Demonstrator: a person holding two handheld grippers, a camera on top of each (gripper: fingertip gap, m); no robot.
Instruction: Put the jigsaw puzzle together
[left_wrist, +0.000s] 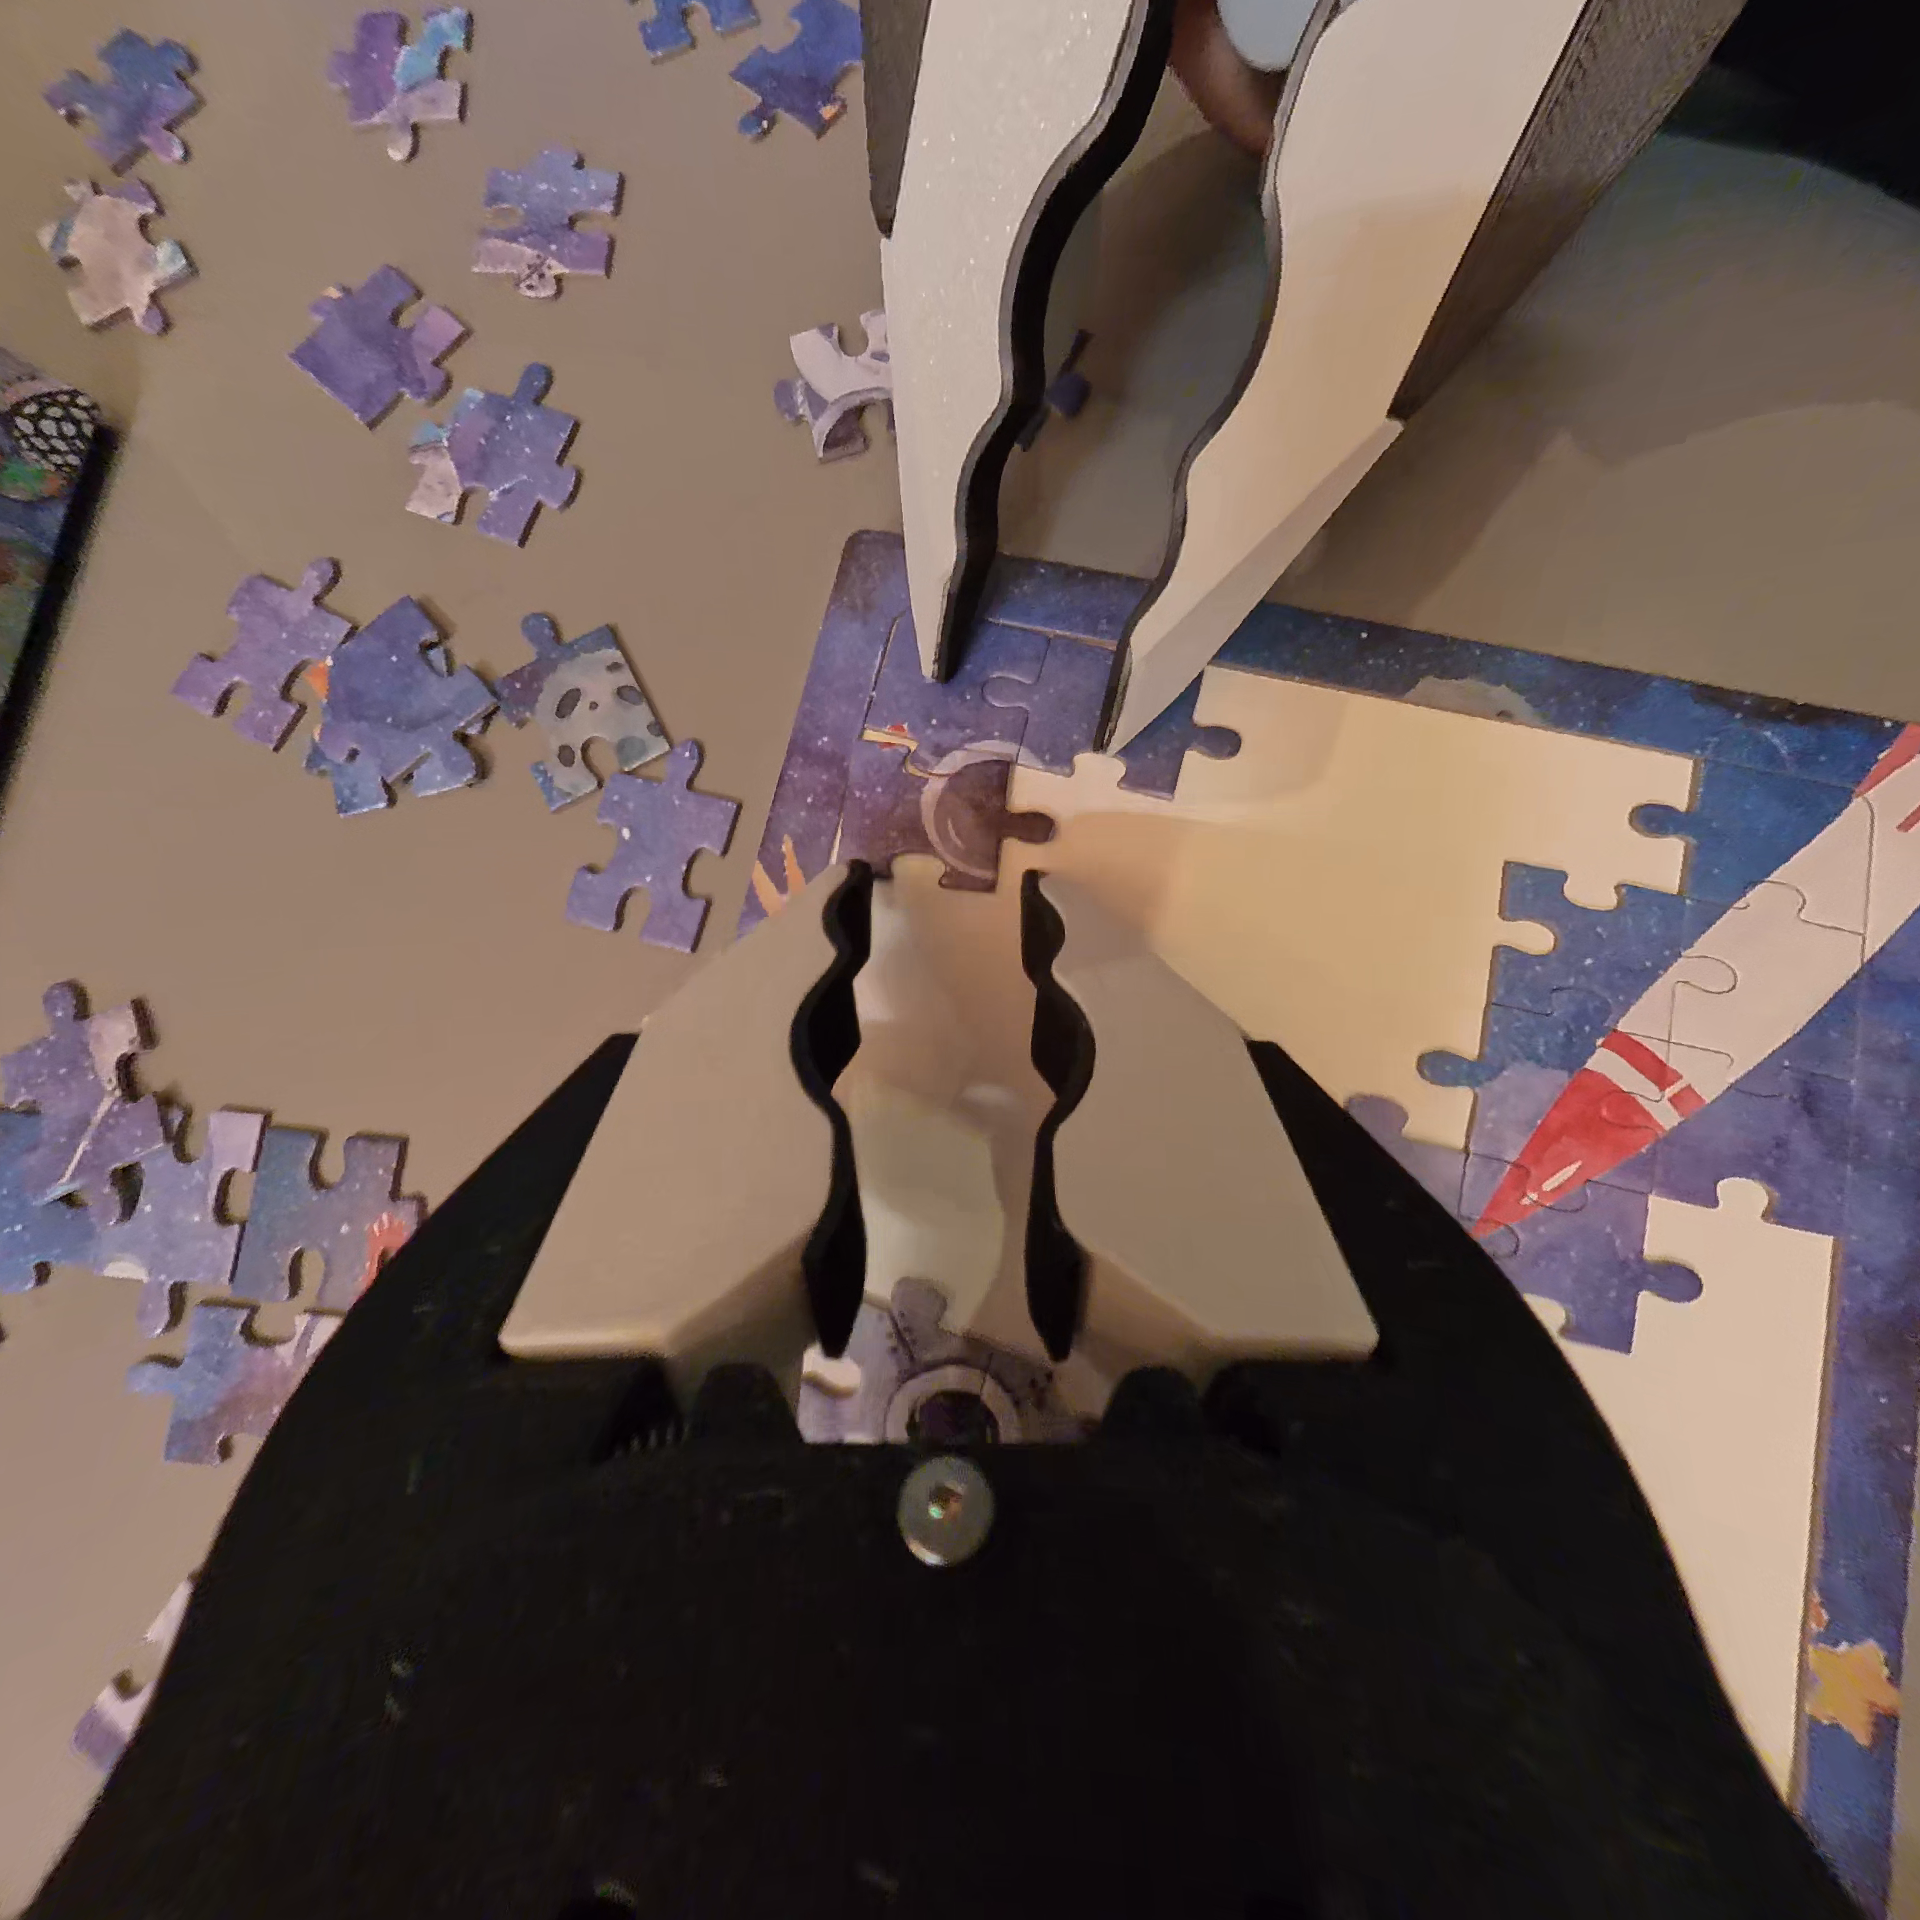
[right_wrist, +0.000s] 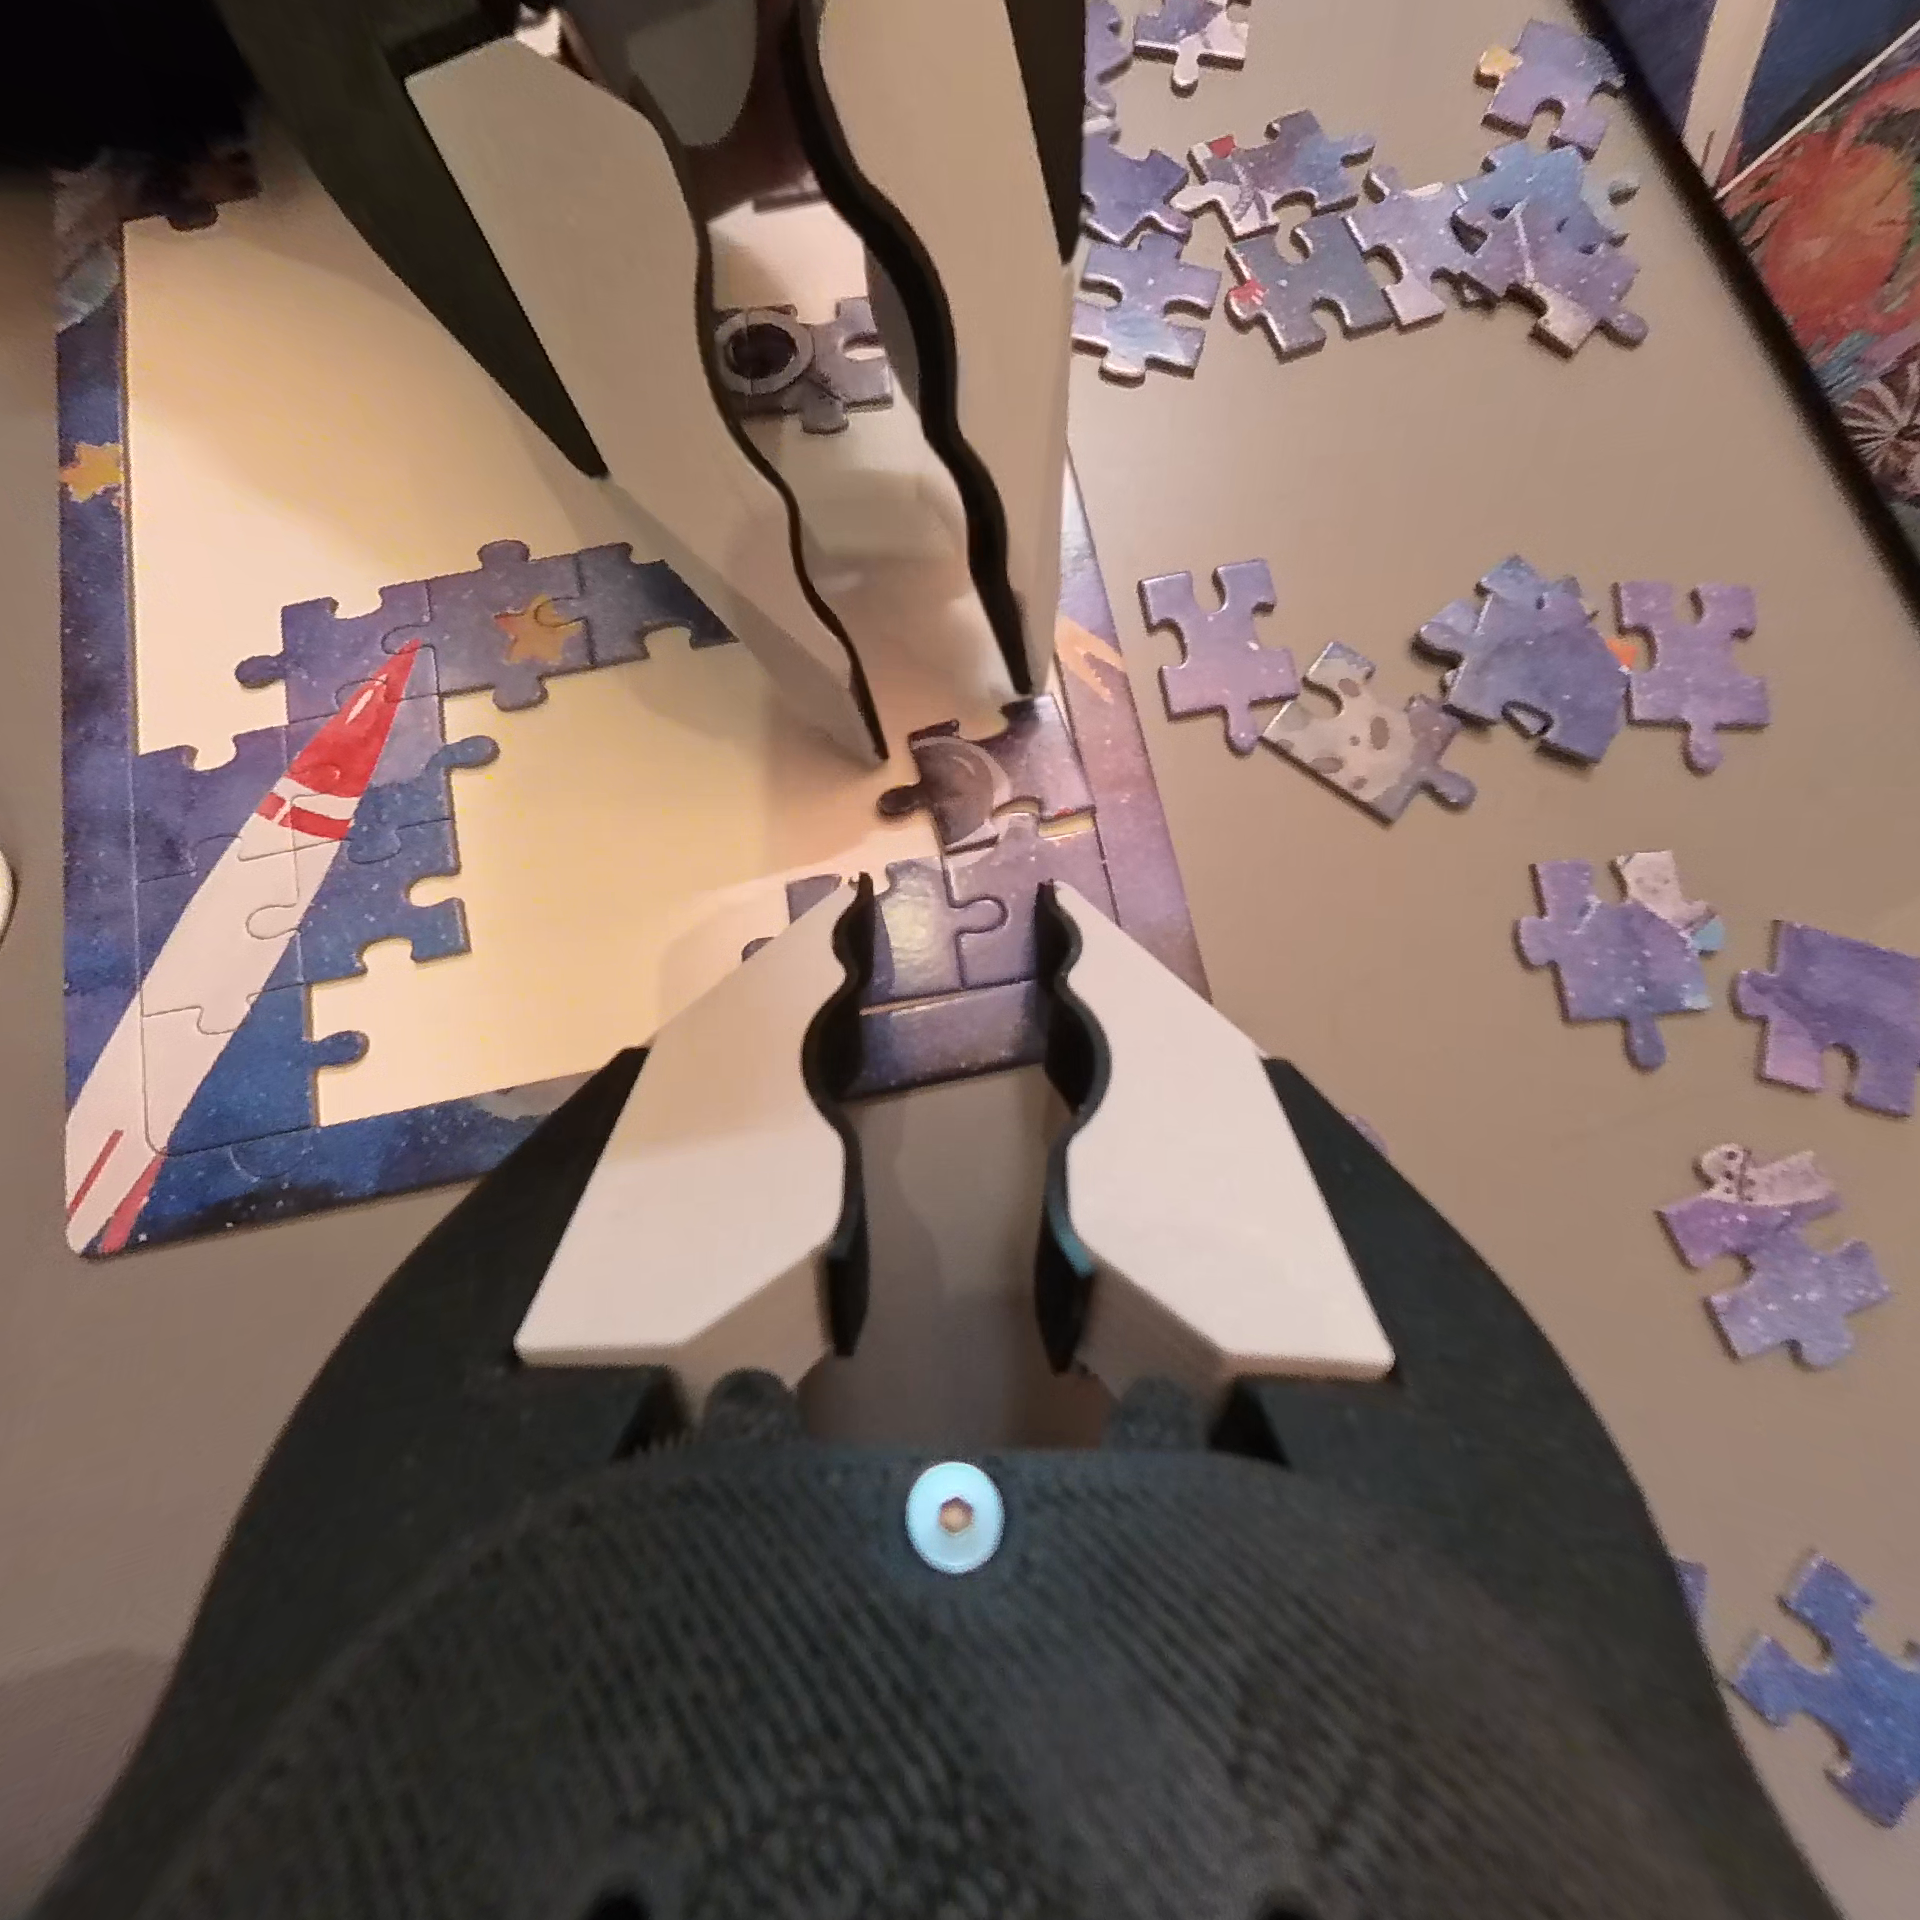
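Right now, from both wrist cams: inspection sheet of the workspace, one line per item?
Surface: flat grey-brown tabletop.
Job's things: blue space-themed jigsaw tray, partly filled; red-and-white rocket section assembled; corner pieces with dark helmet piece seated.
Clutter: loose purple-blue cardboard jigsaw pieces scattered beside the tray; grey cratered moon piece among them.
Grippers: left gripper and right gripper both open, empty, tips at the tray corner, facing each other.
Cables: nothing seen.
Surroundings: colourful printed box at the table edge.
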